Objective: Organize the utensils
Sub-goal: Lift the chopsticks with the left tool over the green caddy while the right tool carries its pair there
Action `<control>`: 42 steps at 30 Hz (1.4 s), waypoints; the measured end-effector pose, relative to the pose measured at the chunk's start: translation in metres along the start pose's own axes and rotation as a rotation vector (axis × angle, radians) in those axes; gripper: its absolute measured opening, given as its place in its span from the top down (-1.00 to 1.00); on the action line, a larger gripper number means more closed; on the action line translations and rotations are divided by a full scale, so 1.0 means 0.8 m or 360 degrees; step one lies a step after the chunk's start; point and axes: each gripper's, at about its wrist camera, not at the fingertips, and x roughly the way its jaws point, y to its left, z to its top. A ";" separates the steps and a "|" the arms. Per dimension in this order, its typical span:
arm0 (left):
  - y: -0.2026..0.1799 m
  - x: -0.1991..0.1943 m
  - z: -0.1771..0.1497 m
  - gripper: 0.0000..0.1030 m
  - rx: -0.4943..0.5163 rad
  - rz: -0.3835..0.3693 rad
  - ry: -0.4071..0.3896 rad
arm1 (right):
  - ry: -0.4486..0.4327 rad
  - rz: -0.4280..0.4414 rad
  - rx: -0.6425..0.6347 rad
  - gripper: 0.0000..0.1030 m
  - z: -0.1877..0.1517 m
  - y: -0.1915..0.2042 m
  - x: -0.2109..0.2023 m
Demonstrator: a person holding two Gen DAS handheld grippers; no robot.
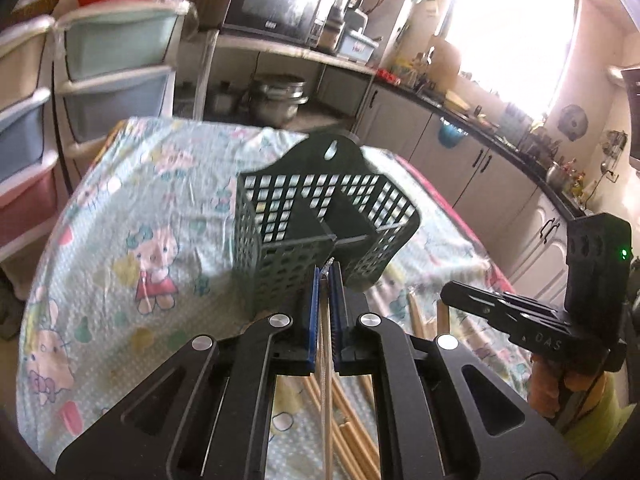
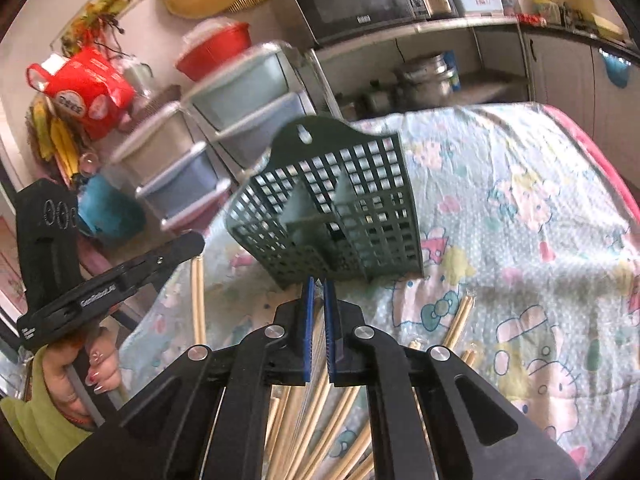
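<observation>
A dark green slotted utensil caddy with inner dividers stands on the cartoon-print tablecloth; it also shows in the right wrist view. My left gripper is shut on a thin pale chopstick, its tip just short of the caddy's front wall. My right gripper has its blue pads nearly together just before the caddy, and nothing shows between them. Several wooden chopsticks lie on the cloth under both grippers. The right gripper shows at the right of the left wrist view.
Stacked plastic drawers stand behind the table at left. A microwave sits on a shelf with metal pots below. Kitchen counter and cabinets run along the right. The left gripper's body shows at left.
</observation>
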 end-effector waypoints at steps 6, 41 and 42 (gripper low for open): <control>-0.018 -0.022 0.014 0.95 0.0050 -0.0010 -0.0096 | -0.0152 -0.0014 -0.0056 0.91 0.012 0.022 -0.033; -0.021 -0.077 0.155 0.95 -0.0057 0.0009 -0.0573 | -0.0616 -0.0024 -0.0274 0.98 0.148 0.080 -0.107; -0.018 -0.076 0.157 0.95 -0.0070 0.0015 -0.0581 | -0.0620 -0.0023 -0.0274 0.98 0.154 0.081 -0.105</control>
